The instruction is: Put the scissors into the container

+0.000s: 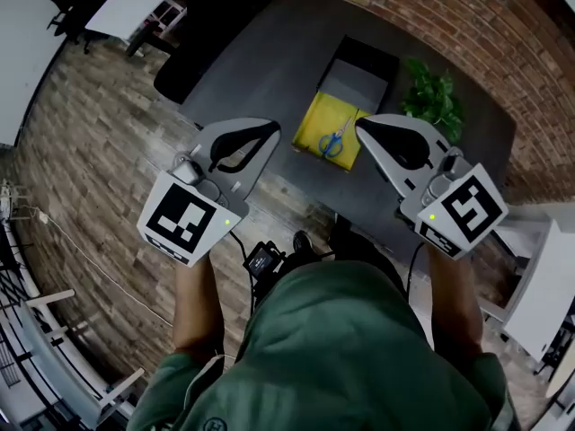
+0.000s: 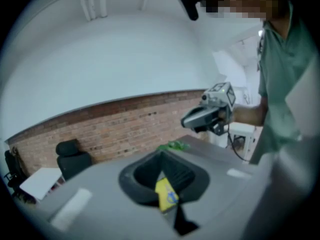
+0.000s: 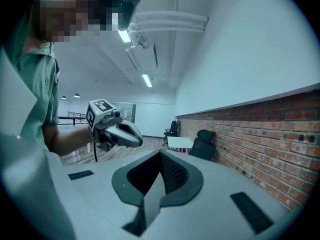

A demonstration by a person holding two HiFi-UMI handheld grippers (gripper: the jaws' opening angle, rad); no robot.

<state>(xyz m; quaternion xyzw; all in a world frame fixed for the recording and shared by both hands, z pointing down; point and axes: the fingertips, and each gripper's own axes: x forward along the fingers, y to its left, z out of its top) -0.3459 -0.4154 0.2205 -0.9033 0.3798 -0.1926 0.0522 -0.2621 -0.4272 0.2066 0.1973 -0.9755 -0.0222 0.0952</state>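
Note:
Blue-handled scissors (image 1: pixel 336 140) lie on a yellow cloth (image 1: pixel 325 124) near the front edge of a dark table (image 1: pixel 269 61). Behind the cloth stands a grey open container (image 1: pixel 358 77) with a dark far end. My left gripper (image 1: pixel 272 133) hovers above and left of the cloth, shut and empty. At the cloth's right, my right gripper (image 1: pixel 360 124) is also raised, shut, with nothing in it. In the left gripper view the yellow cloth (image 2: pixel 165 194) shows through the loop of the shut left gripper (image 2: pixel 161 155). The right gripper (image 3: pixel 161 153) points along a brick wall.
A green plant (image 1: pixel 435 102) sits on the table right of the container. A black chair (image 1: pixel 184 61) stands at the table's left. Brick wall (image 1: pixel 503 34) runs behind the table. White furniture (image 1: pixel 544 285) is at the far right; wood floor (image 1: pixel 81 142) lies left.

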